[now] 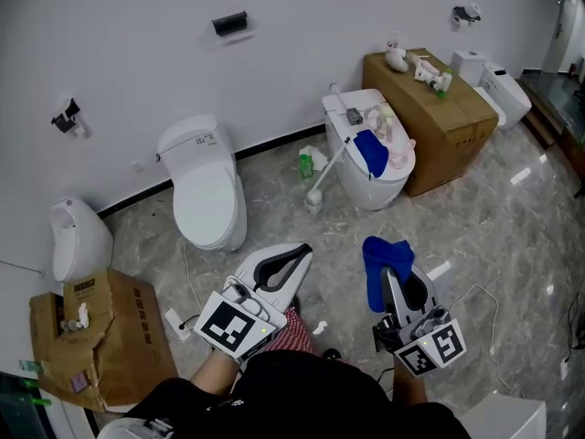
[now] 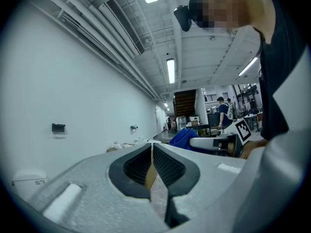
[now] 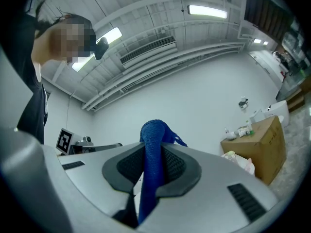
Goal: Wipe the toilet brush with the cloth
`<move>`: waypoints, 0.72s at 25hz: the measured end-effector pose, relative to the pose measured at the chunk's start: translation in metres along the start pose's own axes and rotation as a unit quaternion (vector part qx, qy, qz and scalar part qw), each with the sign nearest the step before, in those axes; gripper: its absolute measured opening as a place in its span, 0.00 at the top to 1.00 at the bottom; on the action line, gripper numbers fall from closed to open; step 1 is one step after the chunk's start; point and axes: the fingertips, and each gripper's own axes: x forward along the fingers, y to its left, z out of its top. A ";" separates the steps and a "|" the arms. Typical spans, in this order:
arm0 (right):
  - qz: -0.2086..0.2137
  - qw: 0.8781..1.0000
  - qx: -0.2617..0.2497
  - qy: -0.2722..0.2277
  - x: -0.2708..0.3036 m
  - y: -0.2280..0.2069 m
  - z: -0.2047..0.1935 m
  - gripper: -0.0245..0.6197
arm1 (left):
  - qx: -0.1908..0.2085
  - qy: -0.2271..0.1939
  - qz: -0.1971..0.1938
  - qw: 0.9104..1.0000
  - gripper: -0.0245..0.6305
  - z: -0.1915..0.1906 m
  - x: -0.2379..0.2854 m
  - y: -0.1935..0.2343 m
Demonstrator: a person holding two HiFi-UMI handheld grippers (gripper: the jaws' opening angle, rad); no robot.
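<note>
Head view shows your right claw (image 1: 390, 274) clamped on the blue cloth (image 1: 377, 254), which bunches up over its tips. In the right gripper view the fabric runs pinched between both pads. Your left claw (image 1: 298, 252) is fully closed with nothing in it. The toilet brush (image 1: 326, 175) leans against the white toilet (image 1: 384, 192) ahead of you, its head down on the marble floor (image 1: 274, 190), well apart from both claws. A second blue cloth (image 1: 371, 152) lies on top of that toilet.
</note>
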 end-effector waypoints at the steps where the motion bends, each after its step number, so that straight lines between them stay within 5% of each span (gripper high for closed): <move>1: -0.001 1.000 0.000 -0.001 0.007 -0.001 0.000 0.86 | 0.000 -0.001 -0.001 1.000 0.95 0.000 0.002 0.007; 18: -0.015 1.000 -0.008 0.004 0.110 -0.028 -0.011 0.86 | -0.004 -0.008 -0.030 1.000 0.95 -0.006 0.045 0.104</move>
